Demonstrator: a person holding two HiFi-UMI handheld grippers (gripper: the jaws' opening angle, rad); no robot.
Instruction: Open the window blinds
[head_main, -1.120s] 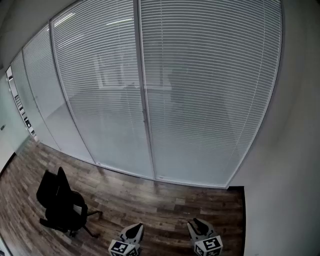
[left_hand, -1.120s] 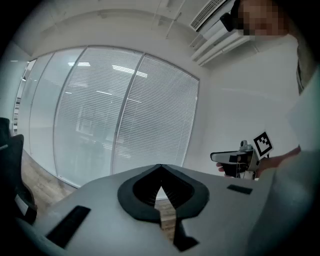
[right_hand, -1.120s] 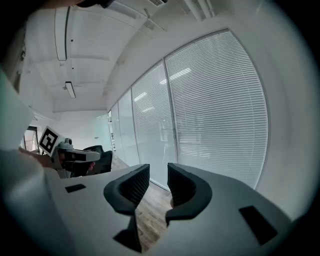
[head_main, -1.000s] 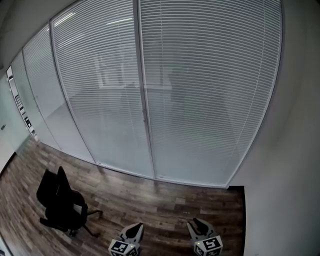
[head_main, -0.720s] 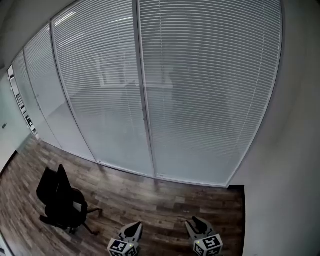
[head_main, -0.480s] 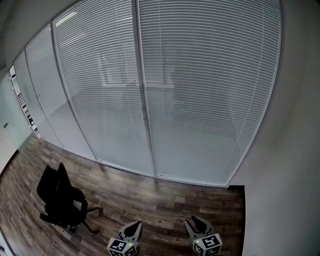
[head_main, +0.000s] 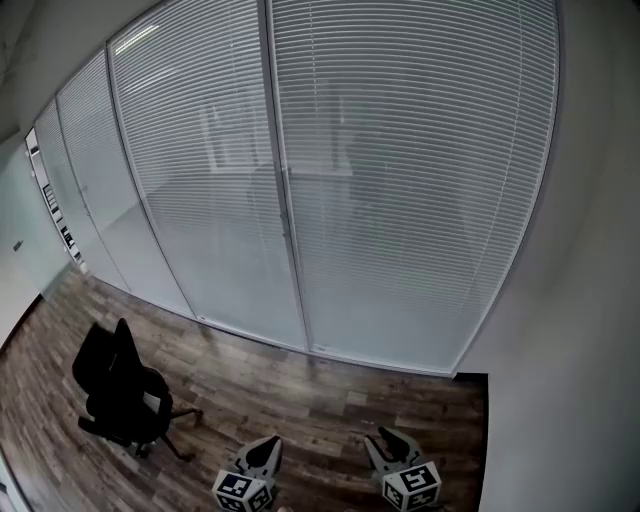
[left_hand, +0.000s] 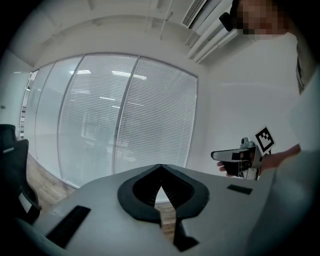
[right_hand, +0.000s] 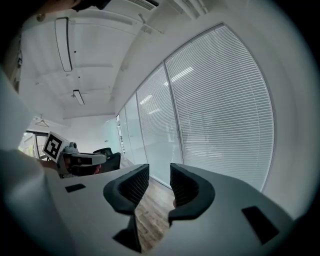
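Note:
White slatted blinds (head_main: 400, 180) cover a tall glass wall across the head view, slats turned closed, with dim shapes behind them. No cord or wand is visible. Both grippers stay low near the bottom edge, well short of the blinds and pointing at them. My left gripper (head_main: 268, 442) is shut, its tips meeting with nothing between them (left_hand: 160, 167). My right gripper (head_main: 380, 436) is also shut and empty, with only a narrow slit between its ribbed pads (right_hand: 159, 167). Each gripper view shows the other gripper at its side, held in a hand.
A black office chair (head_main: 115, 385) stands on the wood floor (head_main: 300, 385) to the left. A metal frame post (head_main: 285, 200) splits the blind panels. A plain white wall (head_main: 590, 350) closes the right side, meeting the glass at a corner.
Both grippers have drifted a little left and lower in the head view as the viewpoint shifted slightly. Their jaws stay as they were. The blinds have not changed.

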